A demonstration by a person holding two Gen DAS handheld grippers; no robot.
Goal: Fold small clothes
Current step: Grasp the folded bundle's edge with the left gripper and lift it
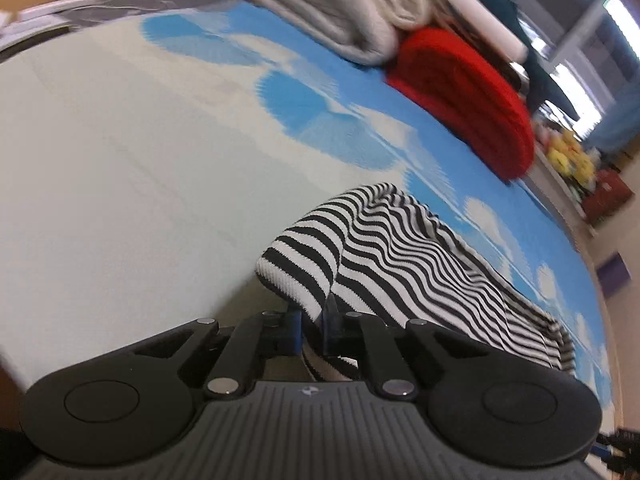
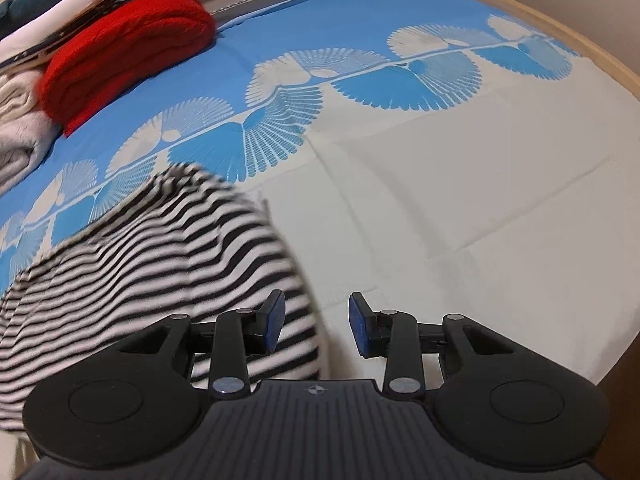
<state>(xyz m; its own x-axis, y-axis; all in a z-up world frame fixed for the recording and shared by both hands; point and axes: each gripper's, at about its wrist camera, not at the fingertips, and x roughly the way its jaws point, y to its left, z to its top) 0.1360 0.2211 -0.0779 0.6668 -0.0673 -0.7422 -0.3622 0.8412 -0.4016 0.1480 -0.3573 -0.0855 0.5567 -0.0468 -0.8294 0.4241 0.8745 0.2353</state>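
The left gripper is pinching the ribbed hem of a black-and-white striped knit garment — its rippled body is draping over a smooth blue-and-white fan-print bedsheet. The right gripper is hovering, its blue pads spread — nothing between them.

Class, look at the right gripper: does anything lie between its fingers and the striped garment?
Nothing visible does. The right gripper hangs open over the striped garment at its edge, and only bare bedsheet lies beside it.

Home bedroom: bed with blue-and-cream sheet, wooden frame, stacked folded clothes.
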